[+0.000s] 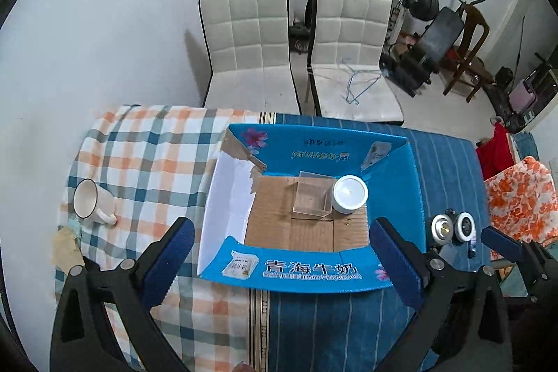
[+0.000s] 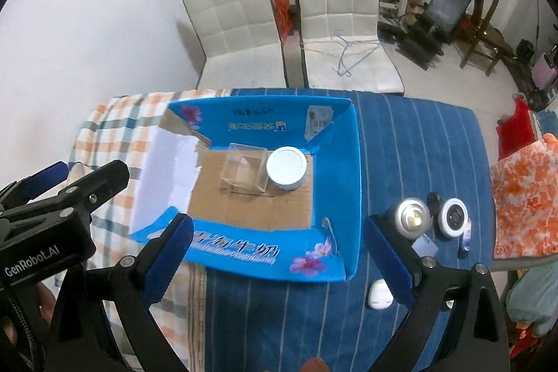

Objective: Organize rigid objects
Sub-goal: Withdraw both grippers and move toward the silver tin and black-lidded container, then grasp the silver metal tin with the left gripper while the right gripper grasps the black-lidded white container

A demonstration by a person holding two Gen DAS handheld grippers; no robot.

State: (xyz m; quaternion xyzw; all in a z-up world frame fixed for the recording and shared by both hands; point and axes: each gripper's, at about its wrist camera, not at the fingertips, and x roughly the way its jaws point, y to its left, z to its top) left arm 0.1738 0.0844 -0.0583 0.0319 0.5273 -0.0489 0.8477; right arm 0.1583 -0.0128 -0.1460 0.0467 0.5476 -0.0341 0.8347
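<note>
A blue cardboard box (image 1: 416, 183) (image 2: 352, 169) lies open on the table. Inside it stand a clear plastic cube (image 1: 311, 197) (image 2: 244, 171) and a white round jar (image 1: 349, 194) (image 2: 286, 167), side by side. My left gripper (image 1: 284, 262) hovers open over the box's near wall, holding nothing. My right gripper (image 2: 279, 264) is open too, above the box's near right corner. A white mug (image 1: 91, 204) lies on the checked cloth at the left. To the right of the box sit a silver round thing (image 1: 441, 229) (image 2: 412, 218), a white ring-shaped thing (image 1: 464, 227) (image 2: 453, 219) and a white earbud case (image 2: 379, 294).
The table wears a checked cloth (image 1: 146, 156) on the left and a blue striped cloth (image 2: 411, 142) on the right. Two white chairs (image 1: 249, 47) (image 2: 341, 23) stand behind it, with gym gear beyond. An orange floral cloth (image 2: 523, 194) lies at the right edge.
</note>
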